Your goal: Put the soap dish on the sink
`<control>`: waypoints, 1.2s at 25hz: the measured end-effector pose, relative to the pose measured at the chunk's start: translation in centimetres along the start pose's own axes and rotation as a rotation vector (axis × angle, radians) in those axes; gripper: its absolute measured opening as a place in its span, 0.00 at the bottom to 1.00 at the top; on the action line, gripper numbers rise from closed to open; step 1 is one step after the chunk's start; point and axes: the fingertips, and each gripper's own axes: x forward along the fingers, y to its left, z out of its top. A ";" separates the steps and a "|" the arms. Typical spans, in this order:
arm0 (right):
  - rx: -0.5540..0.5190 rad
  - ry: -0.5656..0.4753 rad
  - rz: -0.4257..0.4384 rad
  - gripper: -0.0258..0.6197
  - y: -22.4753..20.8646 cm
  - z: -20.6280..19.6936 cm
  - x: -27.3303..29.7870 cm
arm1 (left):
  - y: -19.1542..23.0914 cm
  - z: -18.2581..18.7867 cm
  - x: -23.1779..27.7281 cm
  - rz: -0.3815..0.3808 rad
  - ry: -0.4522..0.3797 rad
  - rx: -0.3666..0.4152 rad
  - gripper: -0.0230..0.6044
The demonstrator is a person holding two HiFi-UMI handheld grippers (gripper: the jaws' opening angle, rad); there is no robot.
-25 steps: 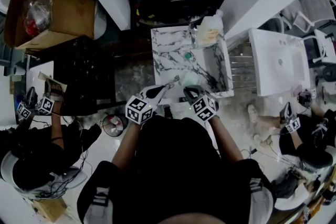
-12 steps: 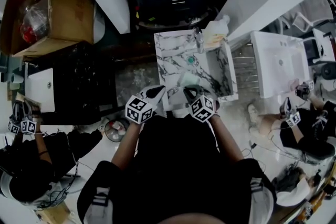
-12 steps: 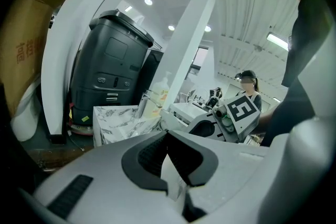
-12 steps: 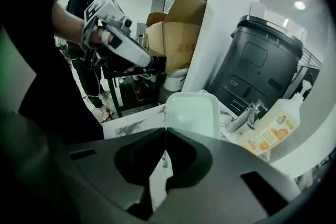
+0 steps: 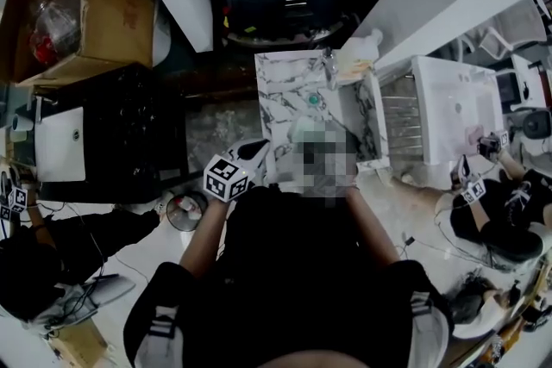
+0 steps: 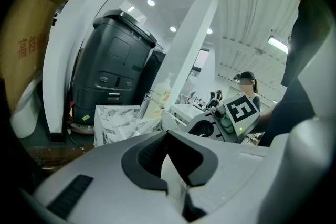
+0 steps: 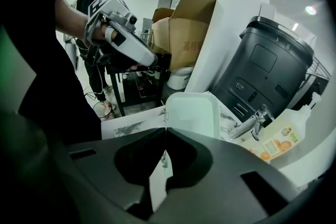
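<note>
The pale green soap dish [image 7: 193, 114] is a rounded rectangular tray, and my right gripper [image 7: 166, 136] is shut on its near edge. It hangs over the near part of the marble-patterned sink [image 5: 285, 90], where it shows as a pale shape [image 5: 304, 130]. A blurred patch covers my right gripper in the head view. My left gripper [image 5: 250, 156] is at the sink's near left edge, its jaws [image 6: 176, 186] shut with nothing between them. The right gripper's marker cube [image 6: 242, 110] shows to its right.
A chrome faucet [image 7: 251, 124] and a soap bottle [image 7: 281, 136] stand at the sink's [image 7: 136, 126] far side. Behind is a black bin [image 7: 262, 71], to the left a cardboard box [image 5: 86, 4]. A white basin [image 5: 453, 103] is on the right. Other people sit on both sides.
Both grippers stay at the sink's near edge with the dish held. The head view has shifted a little, and the person at the left has slid towards the frame's edge.
</note>
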 end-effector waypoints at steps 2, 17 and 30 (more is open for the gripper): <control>-0.014 0.000 0.011 0.04 -0.3 0.0 0.3 | 0.2 0.1 0.0 0.013 -0.007 -0.006 0.03; -0.147 0.008 0.133 0.04 -3.0 0.4 2.4 | 1.4 1.0 0.8 0.147 -0.081 -0.085 0.03; -0.269 0.065 0.174 0.04 -5.6 -0.3 6.6 | 2.3 0.9 0.0 0.233 -0.073 -0.106 0.03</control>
